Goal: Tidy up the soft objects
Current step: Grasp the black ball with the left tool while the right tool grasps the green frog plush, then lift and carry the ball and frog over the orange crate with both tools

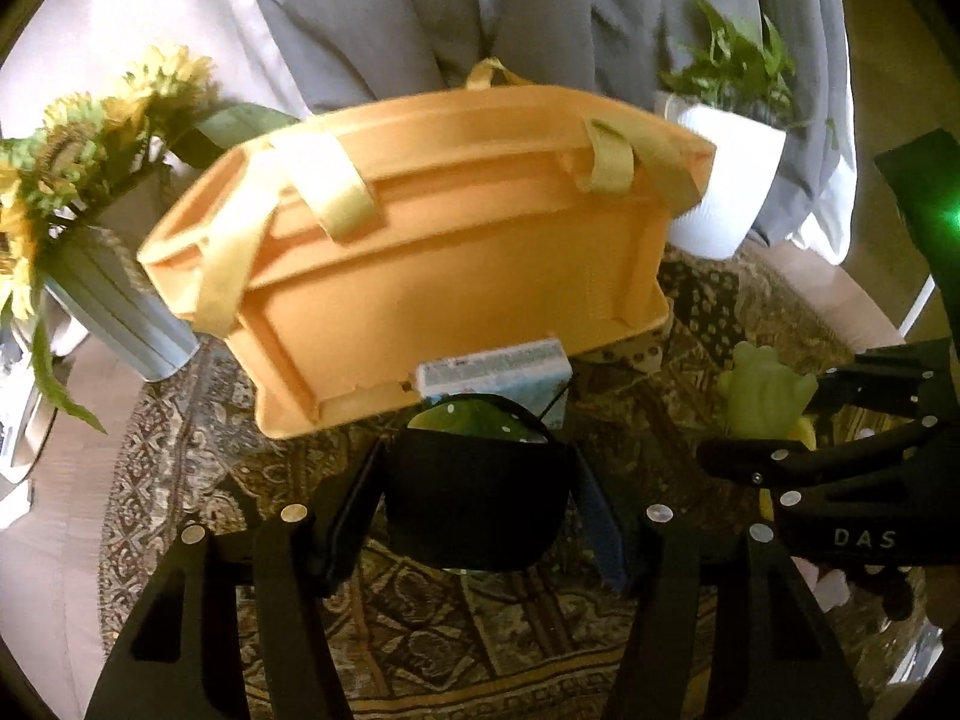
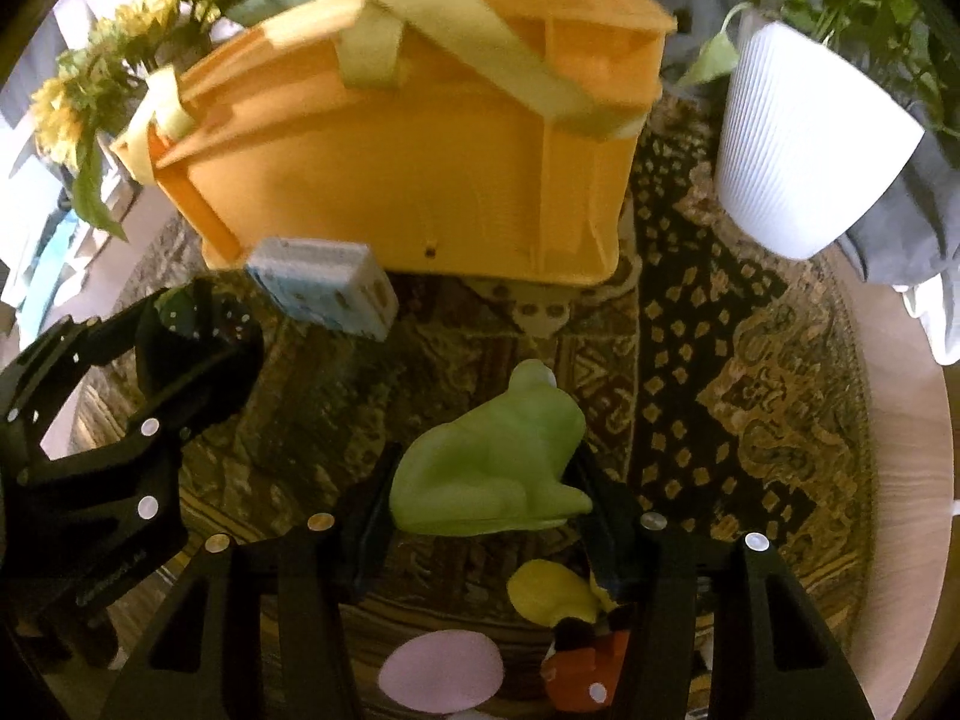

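gripping together: left gripper (image 1: pixel 474 510) jaws clamp the dark spotted toy (image 1: pixel 474 498), right gripper (image 2: pixel 486 516) jaws squeeze the green frog (image 2: pixel 492 462), likely bound for the orange basket (image 2: pixel 420 138).

Left wrist camera is sitting just behind the left gripper (image 1: pixel 474 504), looking forward and steeply down along its fingers; it is facing the orange basket (image 1: pixel 420 252) close ahead, with the grey curtain (image 1: pixel 372 12) behind it. The right gripper (image 1: pixel 798 450) is entering at this view's right edge.

Right wrist camera is sitting behind the right gripper (image 2: pixel 486 516), pointing more steeply down at the patterned rug (image 2: pixel 720 360), near it. The left gripper (image 2: pixel 198 360) is showing at its left edge.

Both views are sharing the basket, the small blue box (image 1: pixel 498 372) (image 2: pixel 324 288), the green frog toy (image 1: pixel 762 390) (image 2: pixel 492 456), the white ribbed plant pot (image 1: pixel 720 180) (image 2: pixel 798 144) and the sunflowers (image 1: pixel 90 138) (image 2: pixel 120 60).
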`<state>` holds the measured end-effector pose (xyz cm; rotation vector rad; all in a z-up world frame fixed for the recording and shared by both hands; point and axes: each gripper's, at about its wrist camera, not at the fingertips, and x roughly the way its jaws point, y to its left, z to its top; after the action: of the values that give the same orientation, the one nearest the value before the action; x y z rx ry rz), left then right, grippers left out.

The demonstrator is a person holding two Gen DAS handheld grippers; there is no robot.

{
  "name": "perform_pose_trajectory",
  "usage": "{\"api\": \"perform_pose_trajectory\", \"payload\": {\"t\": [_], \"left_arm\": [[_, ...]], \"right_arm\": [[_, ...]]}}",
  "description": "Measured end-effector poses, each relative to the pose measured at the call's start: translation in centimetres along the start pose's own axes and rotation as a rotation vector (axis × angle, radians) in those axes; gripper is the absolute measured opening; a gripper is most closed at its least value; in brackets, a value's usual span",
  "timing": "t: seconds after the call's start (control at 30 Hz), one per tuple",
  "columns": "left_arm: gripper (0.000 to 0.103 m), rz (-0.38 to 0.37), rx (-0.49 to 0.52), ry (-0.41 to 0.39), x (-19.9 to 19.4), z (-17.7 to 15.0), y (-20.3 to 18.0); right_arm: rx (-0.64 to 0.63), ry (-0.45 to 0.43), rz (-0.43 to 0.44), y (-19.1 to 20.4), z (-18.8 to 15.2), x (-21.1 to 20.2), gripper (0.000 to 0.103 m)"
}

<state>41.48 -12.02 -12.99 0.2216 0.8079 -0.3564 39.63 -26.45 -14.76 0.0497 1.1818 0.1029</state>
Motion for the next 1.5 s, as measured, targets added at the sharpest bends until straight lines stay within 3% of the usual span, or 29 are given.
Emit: {"api": "perform_pose_trajectory", "payload": {"t": [0.93,1.5], "left_arm": [[0.061,0.053,-0.085,-0.288,-9.0,4.8,2.8],[0.061,0.09,-0.111,-0.426,-11.5,8.2,4.4]], "right_arm": [[0.026,-0.327,0.07,2.6,4.3,-8.7,0.055],[0.045,-0.514,0.107,3.4,7.9,-13.1,0.055]]}}
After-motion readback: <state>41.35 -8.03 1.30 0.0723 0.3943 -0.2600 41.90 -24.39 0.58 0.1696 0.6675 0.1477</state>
